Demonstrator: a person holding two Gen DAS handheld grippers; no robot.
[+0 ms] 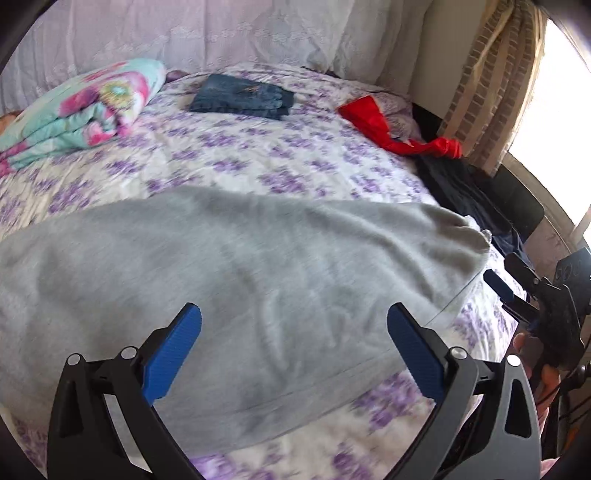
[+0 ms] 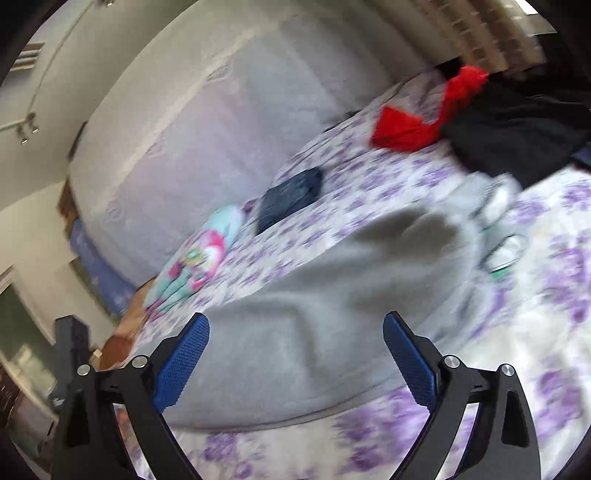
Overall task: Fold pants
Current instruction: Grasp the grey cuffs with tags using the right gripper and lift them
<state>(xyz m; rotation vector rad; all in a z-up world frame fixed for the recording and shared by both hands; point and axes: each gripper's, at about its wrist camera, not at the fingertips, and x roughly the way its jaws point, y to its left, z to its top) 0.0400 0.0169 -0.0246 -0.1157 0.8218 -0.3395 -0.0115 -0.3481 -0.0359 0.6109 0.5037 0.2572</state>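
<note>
Grey sweatpants (image 1: 229,266) lie spread flat across the purple-flowered bedspread (image 1: 258,162), running left to right. My left gripper (image 1: 293,317) is open and empty, hovering just above the pants near their front edge. My right gripper (image 2: 295,328) is also open and empty above the same grey pants (image 2: 314,332), whose waistband end with a white drawstring (image 2: 498,254) lies to the right. The right gripper also shows at the right edge of the left wrist view (image 1: 517,291). The right wrist view is motion-blurred.
Folded denim (image 1: 242,98) lies at the back middle of the bed. A floral blanket (image 1: 81,107) sits at the back left. Red cloth (image 1: 391,125) and dark clothing (image 1: 469,192) lie at the right edge. A pale headboard (image 1: 221,33) and curtains (image 1: 495,85) stand behind.
</note>
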